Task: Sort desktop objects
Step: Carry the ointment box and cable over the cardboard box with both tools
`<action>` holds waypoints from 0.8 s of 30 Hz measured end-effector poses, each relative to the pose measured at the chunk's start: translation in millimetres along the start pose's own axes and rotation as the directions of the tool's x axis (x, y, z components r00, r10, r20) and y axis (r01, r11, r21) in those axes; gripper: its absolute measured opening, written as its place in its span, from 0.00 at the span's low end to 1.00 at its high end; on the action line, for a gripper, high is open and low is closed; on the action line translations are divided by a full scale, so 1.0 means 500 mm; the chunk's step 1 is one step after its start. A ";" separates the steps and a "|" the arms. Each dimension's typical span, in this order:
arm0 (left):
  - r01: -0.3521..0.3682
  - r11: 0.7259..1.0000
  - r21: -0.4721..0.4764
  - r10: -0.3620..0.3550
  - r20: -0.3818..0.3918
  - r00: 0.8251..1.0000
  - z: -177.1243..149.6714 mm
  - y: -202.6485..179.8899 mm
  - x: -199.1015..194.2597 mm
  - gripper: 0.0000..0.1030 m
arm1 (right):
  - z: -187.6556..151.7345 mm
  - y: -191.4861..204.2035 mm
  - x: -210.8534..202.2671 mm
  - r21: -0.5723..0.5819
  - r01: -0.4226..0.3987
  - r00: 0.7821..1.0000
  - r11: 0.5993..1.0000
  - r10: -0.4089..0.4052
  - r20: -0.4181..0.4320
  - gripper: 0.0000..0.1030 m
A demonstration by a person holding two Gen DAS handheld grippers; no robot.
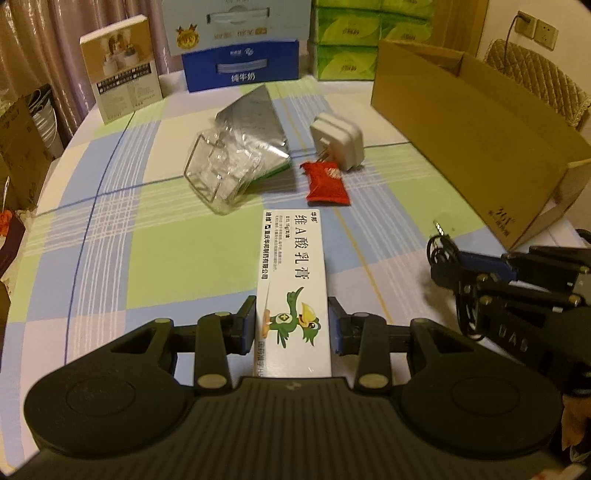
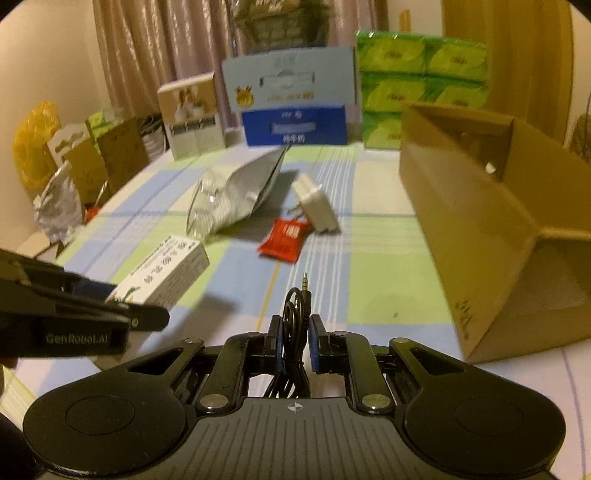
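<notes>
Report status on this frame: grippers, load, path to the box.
Left gripper shut on ointment box. Right gripper shut on coiled cable. Cardboard box open, to the right. Plug and red packet ahead on table, off that path.

Checked tablecloth (image 1: pixel 155 258) on table; pleated curtains (image 2: pixel 147 48) behind; wall sockets (image 1: pixel 535 27); warm dim light.

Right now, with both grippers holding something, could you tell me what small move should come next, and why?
Probably carry the right gripper, shut on the black audio cable, rightward over the open cardboard box; the box lies closest on that side.
</notes>
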State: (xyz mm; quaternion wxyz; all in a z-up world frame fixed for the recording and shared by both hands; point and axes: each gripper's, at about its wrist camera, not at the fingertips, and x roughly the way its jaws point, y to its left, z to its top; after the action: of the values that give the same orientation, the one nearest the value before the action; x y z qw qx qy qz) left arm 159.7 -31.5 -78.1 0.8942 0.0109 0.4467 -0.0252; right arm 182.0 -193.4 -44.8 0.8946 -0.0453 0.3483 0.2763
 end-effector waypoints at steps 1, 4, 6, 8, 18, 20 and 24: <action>0.001 1.000 0.001 -0.001 0.005 1.000 0.003 -0.005 -0.008 0.32 | 0.005 -0.003 -0.011 0.005 0.002 1.000 1.000 -0.002 0.010 0.10; 0.007 1.000 0.007 -0.007 0.023 1.000 0.014 -0.021 -0.034 0.32 | 0.020 -0.016 -0.043 0.025 0.005 0.999 1.000 -0.006 0.034 0.10; 0.015 1.000 0.010 -0.015 0.037 0.999 0.022 -0.034 -0.052 0.32 | 0.030 -0.023 -0.066 0.032 0.011 0.998 0.999 -0.012 0.054 0.10; 0.024 1.000 0.012 -0.025 0.051 0.998 0.030 -0.047 -0.066 0.32 | 0.041 -0.029 -0.090 0.036 0.015 0.997 0.999 -0.018 0.076 0.10; 0.077 0.996 0.043 -0.082 0.108 0.991 0.067 -0.115 -0.129 0.32 | 0.097 -0.068 -0.182 0.062 0.030 0.985 0.998 -0.040 0.166 0.10; 0.082 0.995 0.048 -0.087 0.113 0.990 0.074 -0.126 -0.135 0.32 | 0.105 -0.078 -0.195 0.067 0.036 0.983 0.997 -0.048 0.179 0.10; 0.092 0.994 0.059 -0.098 0.121 0.988 0.089 -0.144 -0.141 0.32 | 0.121 -0.100 -0.216 0.085 0.041 0.978 0.996 -0.058 0.203 0.10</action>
State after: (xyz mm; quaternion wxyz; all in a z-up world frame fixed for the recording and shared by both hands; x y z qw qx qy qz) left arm 149.2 -103.0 5.3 0.9173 0.0119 0.3898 -0.0803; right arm 179.5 -269.0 65.2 0.9334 0.0107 0.2637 0.2430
